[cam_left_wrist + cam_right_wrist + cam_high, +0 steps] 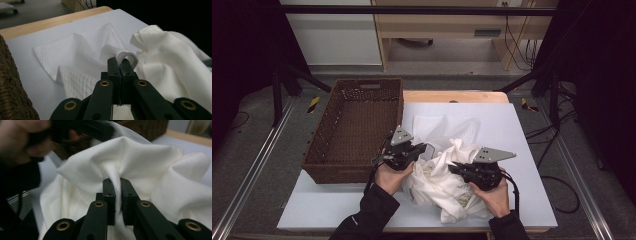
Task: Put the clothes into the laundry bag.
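White tabletop point(522, 150), wicker basket point(354, 130) at its left, and we hold cloth in both grippers.

Our left gripper point(121, 65) is clamped on a hemmed edge of the waffle-weave towel point(82, 47), which lies rumpled at mid-table beside the basket; our right gripper point(116, 185) has its jaws pinched on a fold of the smooth cream garment point(140, 160), heaped just in front of it and touching it. We judge the risk is tangling: the two cloths overlap, so lifting one could drag the other, and the right pinch takes only a thin ridge that may slip out. We count one basket, two cloths, two grippers.
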A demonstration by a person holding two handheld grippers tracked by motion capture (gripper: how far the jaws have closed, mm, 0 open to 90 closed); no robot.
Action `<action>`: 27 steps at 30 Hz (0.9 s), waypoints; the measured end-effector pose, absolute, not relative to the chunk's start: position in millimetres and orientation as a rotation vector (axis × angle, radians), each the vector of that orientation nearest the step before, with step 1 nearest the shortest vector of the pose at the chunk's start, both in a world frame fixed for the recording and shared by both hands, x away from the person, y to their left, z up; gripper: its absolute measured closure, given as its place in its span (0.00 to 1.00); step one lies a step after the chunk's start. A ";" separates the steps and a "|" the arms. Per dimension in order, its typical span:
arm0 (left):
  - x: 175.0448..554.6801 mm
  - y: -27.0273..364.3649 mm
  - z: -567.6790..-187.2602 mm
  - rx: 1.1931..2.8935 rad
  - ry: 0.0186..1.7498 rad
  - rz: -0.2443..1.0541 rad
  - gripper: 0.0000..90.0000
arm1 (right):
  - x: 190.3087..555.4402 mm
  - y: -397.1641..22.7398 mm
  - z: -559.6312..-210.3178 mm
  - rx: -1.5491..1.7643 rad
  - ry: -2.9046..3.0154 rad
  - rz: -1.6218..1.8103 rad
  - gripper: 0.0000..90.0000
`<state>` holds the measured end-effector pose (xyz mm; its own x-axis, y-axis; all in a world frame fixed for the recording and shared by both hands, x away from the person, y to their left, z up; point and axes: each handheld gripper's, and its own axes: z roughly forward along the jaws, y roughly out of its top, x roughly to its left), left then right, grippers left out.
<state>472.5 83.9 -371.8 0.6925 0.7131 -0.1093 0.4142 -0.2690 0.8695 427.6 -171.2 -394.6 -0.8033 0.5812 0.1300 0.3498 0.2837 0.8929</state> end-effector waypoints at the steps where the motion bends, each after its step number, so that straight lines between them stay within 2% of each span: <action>1: 472.0 82.4 -369.7 1.908 0.872 0.381 0.99 | 425.0 -164.2 -392.5 0.834 2.346 1.535 0.94; 6: 470.7 76.3 -361.6 1.920 0.858 0.407 0.99 | 432.9 -122.7 -409.8 0.790 2.444 1.498 0.94; 10: 469.3 77.2 -364.1 1.937 0.860 0.406 0.99 | 443.7 -90.8 -425.0 0.816 2.465 1.338 0.94; 15: 465.7 77.7 -370.5 1.946 0.862 0.391 0.99 | 470.2 -78.5 -447.5 1.006 2.333 1.078 0.94; 20: 470.7 81.2 -381.6 1.915 0.884 0.341 0.99 | 479.1 -82.1 -460.1 1.065 2.272 1.079 0.90; 23: 472.4 86.5 -381.9 1.896 0.896 0.332 0.99 | 468.0 -104.4 -447.4 1.078 2.300 1.369 0.74; 27: 471.9 88.7 -383.4 1.898 0.898 0.342 0.99 | 440.5 -138.3 -418.4 0.975 2.241 1.522 0.67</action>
